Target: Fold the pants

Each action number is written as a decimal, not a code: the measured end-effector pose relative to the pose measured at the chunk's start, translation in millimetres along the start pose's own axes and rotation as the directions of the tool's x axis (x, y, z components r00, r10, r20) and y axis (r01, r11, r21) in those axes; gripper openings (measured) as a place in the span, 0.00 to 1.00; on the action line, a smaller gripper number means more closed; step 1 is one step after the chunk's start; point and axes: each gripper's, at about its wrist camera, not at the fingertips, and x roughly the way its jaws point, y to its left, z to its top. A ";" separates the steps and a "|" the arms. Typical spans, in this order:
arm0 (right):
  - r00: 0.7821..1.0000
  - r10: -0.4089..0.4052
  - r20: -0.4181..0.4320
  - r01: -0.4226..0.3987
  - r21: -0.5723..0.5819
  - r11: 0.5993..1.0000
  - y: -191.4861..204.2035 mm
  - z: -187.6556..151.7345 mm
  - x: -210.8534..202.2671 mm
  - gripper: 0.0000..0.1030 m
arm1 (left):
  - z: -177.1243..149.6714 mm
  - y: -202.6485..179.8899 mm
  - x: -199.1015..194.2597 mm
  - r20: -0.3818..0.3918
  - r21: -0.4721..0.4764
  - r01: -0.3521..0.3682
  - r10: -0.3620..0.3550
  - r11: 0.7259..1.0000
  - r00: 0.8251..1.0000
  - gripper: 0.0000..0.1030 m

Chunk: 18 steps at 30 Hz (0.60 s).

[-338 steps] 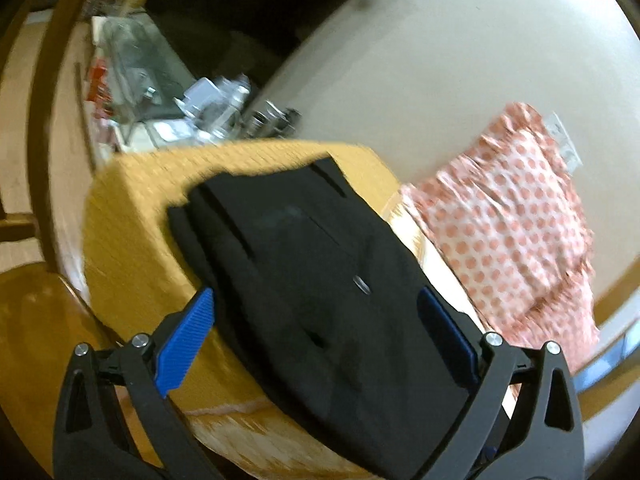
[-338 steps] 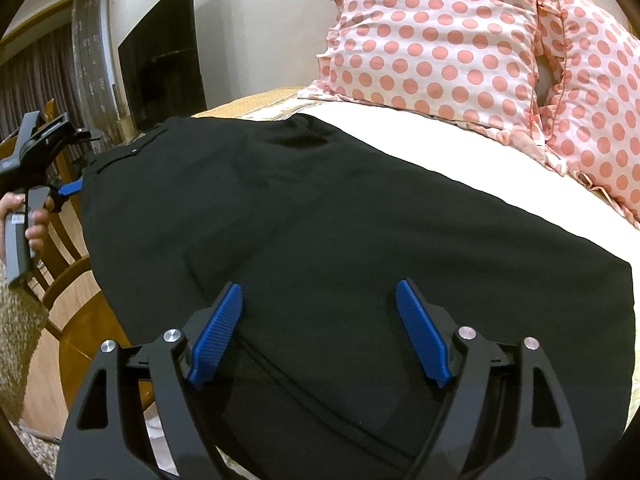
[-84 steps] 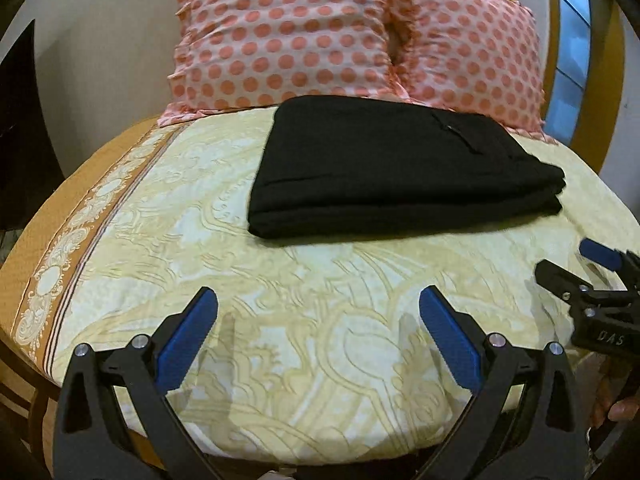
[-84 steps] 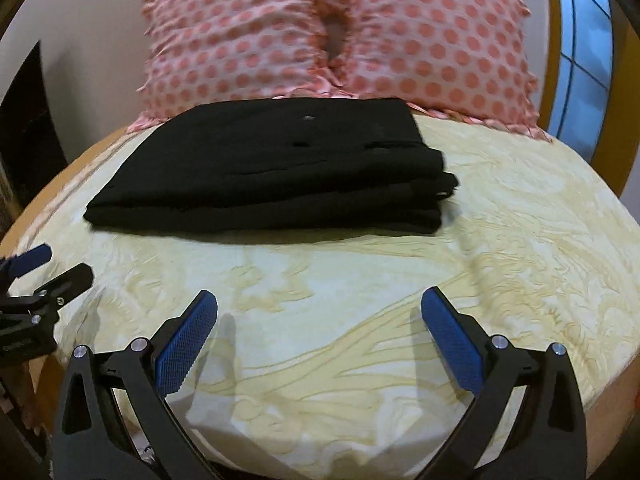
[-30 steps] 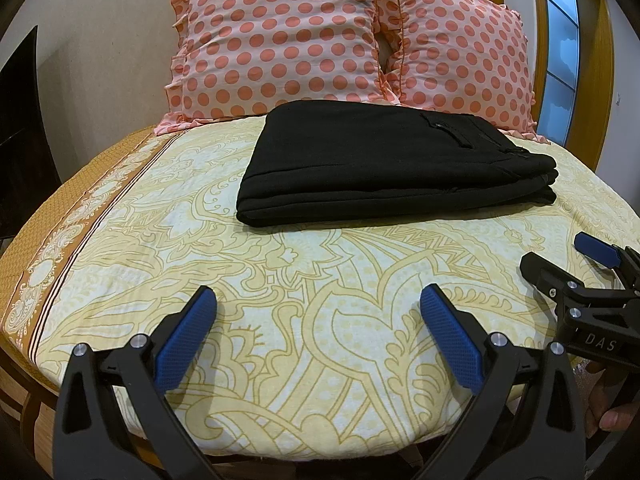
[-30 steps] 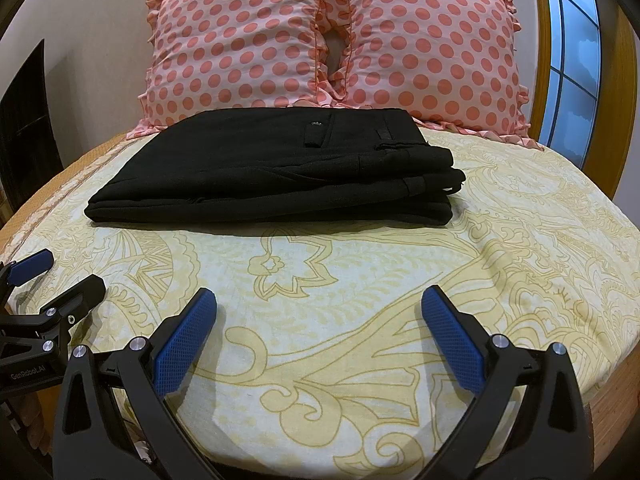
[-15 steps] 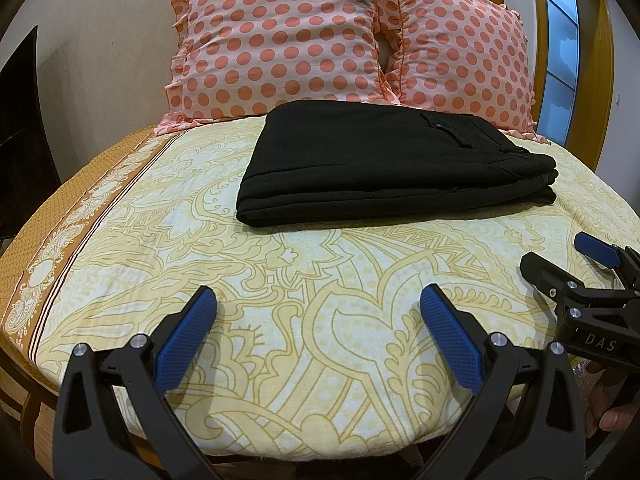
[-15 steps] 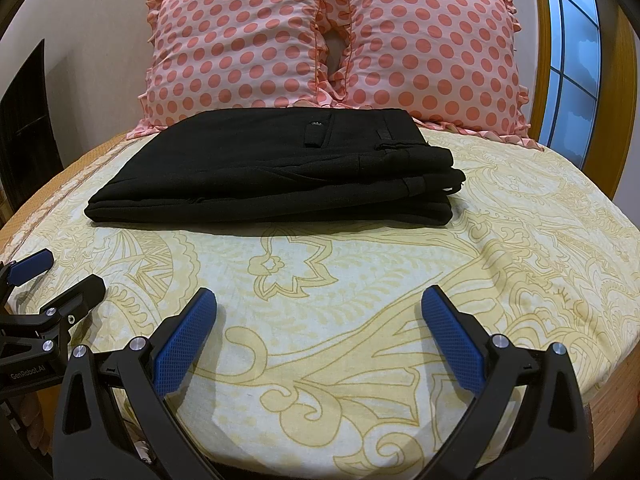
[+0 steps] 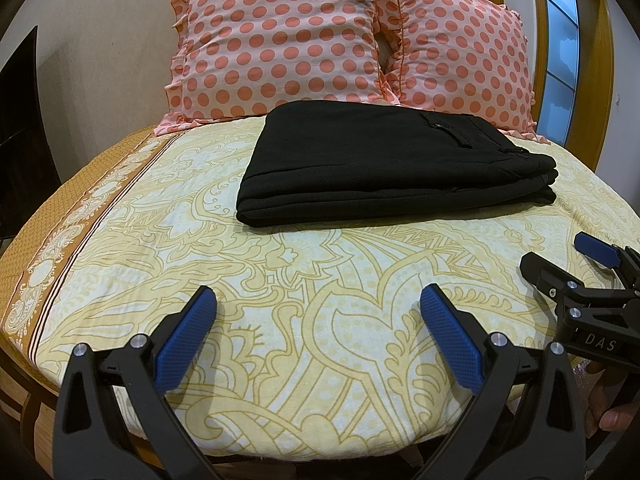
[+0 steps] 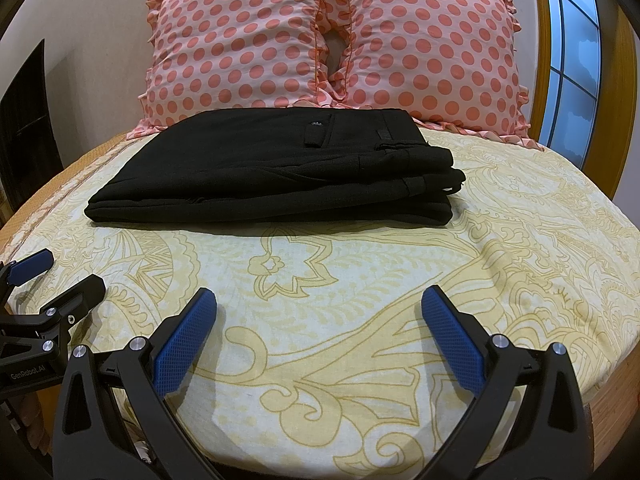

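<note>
The black pants lie folded in a flat rectangular stack on the yellow patterned bedsheet, in front of the pillows; they also show in the right wrist view. My left gripper is open and empty, held low over the near edge of the bed, well short of the pants. My right gripper is open and empty too, at the same distance. Each gripper shows at the edge of the other's view, the right one and the left one.
Two pink pillows with orange dots lean at the head of the bed. A wooden frame and window stand at the right. A dark panel is at the left. The bed edge drops off just below the grippers.
Over the past second nothing has visibly moved. Earlier the pants lay spread long and both grippers were over them; now they lie folded and both grippers are drawn back.
</note>
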 end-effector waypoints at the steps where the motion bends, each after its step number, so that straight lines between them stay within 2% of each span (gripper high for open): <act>1: 1.000 0.000 0.000 0.000 0.000 1.000 -0.1 0.2 0.2 0.99 | 0.0 0.0 0.0 0.000 0.000 0.000 0.000 1.000 1.000 0.98; 18: 1.000 -0.001 0.000 0.001 0.000 1.000 0.3 -0.1 -0.2 0.99 | -0.5 -0.5 0.5 -0.006 0.001 0.001 -0.001 1.000 1.000 0.98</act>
